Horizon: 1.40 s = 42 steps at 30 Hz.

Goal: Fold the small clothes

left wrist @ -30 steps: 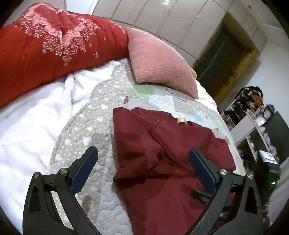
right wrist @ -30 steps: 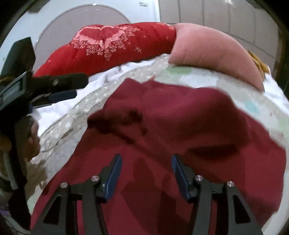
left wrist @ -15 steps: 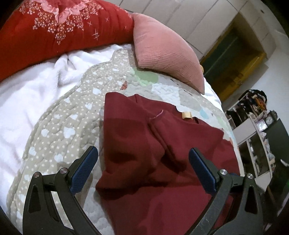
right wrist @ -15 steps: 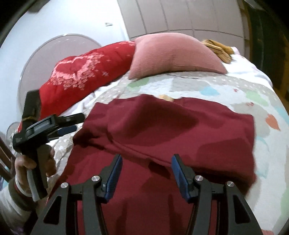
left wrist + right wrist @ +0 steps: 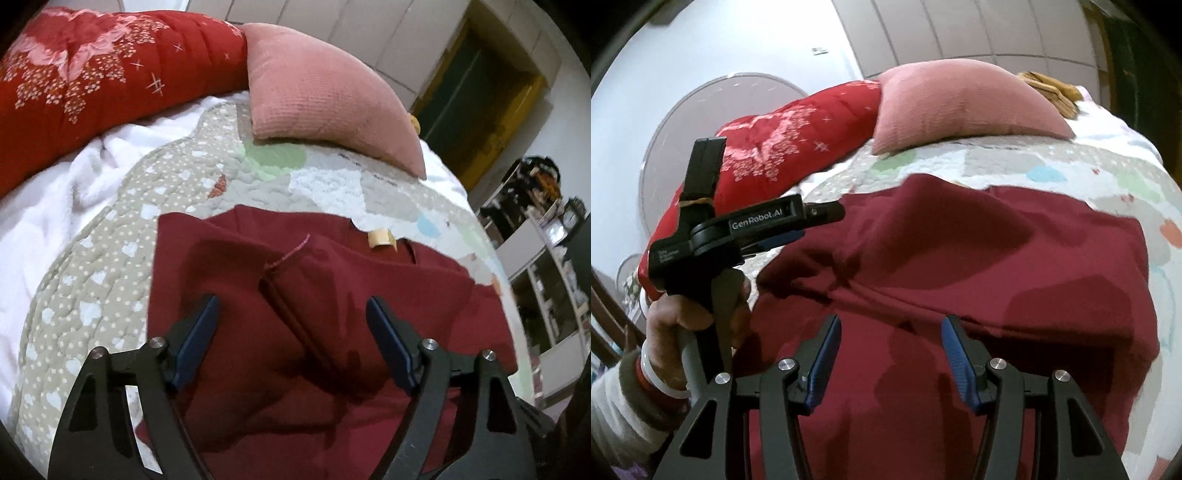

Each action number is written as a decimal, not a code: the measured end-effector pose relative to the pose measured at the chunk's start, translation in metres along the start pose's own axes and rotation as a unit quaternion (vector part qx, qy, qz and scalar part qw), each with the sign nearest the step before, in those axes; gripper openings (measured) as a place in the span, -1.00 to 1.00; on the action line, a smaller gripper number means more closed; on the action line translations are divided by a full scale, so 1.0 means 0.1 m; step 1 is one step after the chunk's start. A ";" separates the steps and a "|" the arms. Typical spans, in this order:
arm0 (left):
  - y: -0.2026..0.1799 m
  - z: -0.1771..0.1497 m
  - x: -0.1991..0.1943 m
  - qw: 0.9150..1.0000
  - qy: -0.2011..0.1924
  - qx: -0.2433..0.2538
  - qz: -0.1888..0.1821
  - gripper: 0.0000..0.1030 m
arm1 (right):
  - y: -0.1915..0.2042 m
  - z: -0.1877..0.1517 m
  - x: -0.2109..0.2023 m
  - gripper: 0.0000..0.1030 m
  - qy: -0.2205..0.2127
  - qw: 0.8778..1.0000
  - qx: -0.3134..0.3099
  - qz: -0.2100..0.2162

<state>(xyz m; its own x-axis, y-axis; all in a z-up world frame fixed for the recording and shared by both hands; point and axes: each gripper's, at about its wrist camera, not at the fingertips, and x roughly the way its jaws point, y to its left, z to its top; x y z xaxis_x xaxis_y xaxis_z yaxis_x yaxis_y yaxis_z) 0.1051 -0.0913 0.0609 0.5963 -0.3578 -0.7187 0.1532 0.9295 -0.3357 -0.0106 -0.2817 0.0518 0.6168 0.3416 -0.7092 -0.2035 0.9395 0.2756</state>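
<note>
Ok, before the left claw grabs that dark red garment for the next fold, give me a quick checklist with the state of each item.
1. Dark red garment lies on the quilt: ok.
2. Left claw is over the garment, its jaws having just been closing, with the folded ridge of cloth between them but not pinched: ok.
3. Right claw is open above the cloth and holding nothing: ok.
4. Pink cushion and red quilted blanket lie apart from the garment: ok.
5. Garment lying smooth: not ok, there are creases and a raised fold.
6. Garment's near edge: cannot tell, hidden by the claws.
</note>
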 end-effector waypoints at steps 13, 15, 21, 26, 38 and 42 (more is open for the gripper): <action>-0.22 -0.05 0.21 0.999 0.014 0.035 0.021 0.46 | -0.24 -0.09 -0.06 0.06 -0.008 0.999 0.049 0.014; -0.24 -0.05 0.24 0.999 0.015 0.039 0.022 0.25 | -0.27 -0.11 -0.08 0.06 -0.011 0.998 0.053 0.014; -0.18 0.01 0.13 1.000 0.014 0.023 -0.006 -0.79 | -0.39 -0.17 -0.23 0.06 -0.022 0.997 0.068 -0.002; 0.15 0.03 -0.47 0.996 -0.077 -0.035 -0.018 -0.82 | -0.56 -0.28 -0.50 0.06 -0.044 0.995 0.069 -0.053; 0.18 -0.24 -0.26 0.999 -0.036 -0.015 0.011 -0.82 | -1.06 -0.20 -0.63 0.17 -0.048 0.981 0.171 -0.073; 0.17 -0.23 -0.25 0.999 -0.037 -0.009 0.014 -0.82 | -1.07 -0.16 -0.51 0.17 -0.036 0.976 0.213 -0.028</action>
<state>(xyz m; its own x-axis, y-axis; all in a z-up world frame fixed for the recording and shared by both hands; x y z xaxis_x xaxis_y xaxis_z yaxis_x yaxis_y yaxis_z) 0.0744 -0.0684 0.0590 0.6573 -0.3228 -0.6810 0.1221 0.9373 -0.3264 -0.0322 -0.3994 0.0476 0.6735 0.2723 -0.6872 0.1569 0.8558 0.4930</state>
